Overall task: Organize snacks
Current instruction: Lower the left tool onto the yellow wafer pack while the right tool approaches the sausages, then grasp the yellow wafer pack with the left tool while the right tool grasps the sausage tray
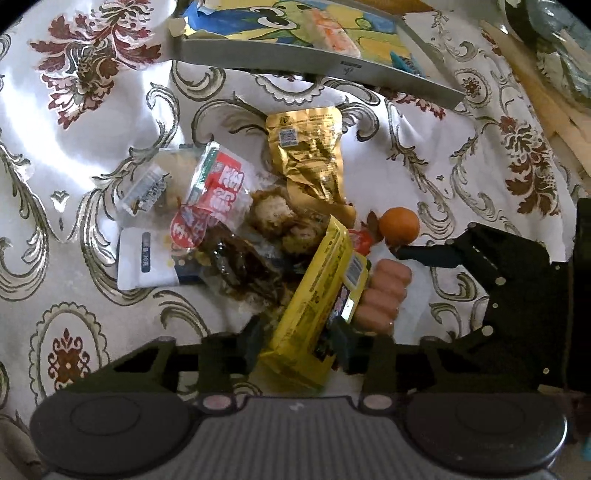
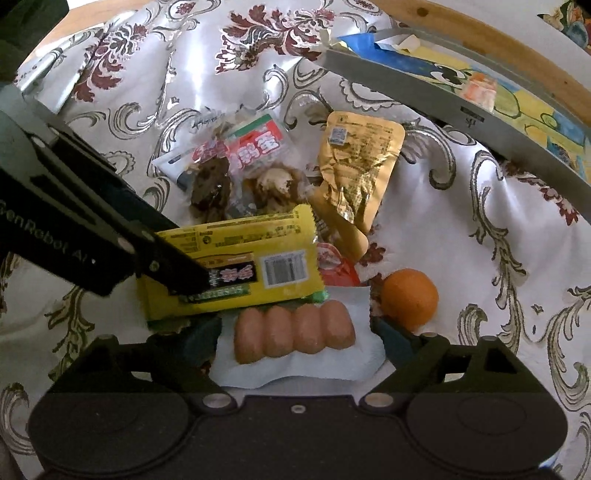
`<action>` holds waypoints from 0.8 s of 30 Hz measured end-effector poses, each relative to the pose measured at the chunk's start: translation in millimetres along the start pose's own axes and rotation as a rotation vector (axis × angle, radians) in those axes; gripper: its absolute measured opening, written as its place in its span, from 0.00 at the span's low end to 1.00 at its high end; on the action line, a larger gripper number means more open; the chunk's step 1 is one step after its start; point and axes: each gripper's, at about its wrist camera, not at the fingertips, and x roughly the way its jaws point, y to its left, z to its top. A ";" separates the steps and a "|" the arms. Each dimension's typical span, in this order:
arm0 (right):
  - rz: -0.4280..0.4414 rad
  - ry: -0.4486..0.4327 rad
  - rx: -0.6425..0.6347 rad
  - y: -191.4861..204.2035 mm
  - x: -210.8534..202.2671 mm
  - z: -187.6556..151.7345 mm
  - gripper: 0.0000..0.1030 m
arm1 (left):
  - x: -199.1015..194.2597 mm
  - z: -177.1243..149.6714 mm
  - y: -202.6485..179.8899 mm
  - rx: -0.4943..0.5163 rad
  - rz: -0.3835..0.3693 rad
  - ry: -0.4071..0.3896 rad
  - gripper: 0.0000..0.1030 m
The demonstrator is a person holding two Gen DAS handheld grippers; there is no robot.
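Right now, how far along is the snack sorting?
Early. Done: one pack lies in the tray. In hand: left gripper clamps the yellow pack; right gripper, open, straddles the sausages. Left: gold pouch, orange, the pile.

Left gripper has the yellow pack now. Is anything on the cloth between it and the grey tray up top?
Yes. The gold foil pouch and the red-and-white packet lie between the yellow pack and the grey tray; it must be carried over them.

Bare patterned tablecloth lies open left of the snack pile and right of the orange. The grey tray blocks the far right. Sausages fill the gap between the right gripper's fingers.
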 end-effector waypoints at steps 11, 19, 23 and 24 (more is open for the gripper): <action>-0.010 0.009 0.007 1.4 -2.4 -4.1 0.87 | 5.9 1.7 -4.2 0.006 -0.042 -0.025 0.36; -0.016 0.001 0.010 3.2 -3.6 -4.9 0.87 | 4.8 0.0 -4.9 -0.006 -0.061 -0.033 0.39; -0.021 0.012 0.033 1.9 -8.2 -5.7 0.87 | 0.7 -2.3 -10.4 0.026 -0.054 -0.052 0.31; -0.023 0.014 0.036 1.8 -9.7 -6.3 0.87 | 0.3 -2.8 -11.0 0.027 -0.061 -0.054 0.30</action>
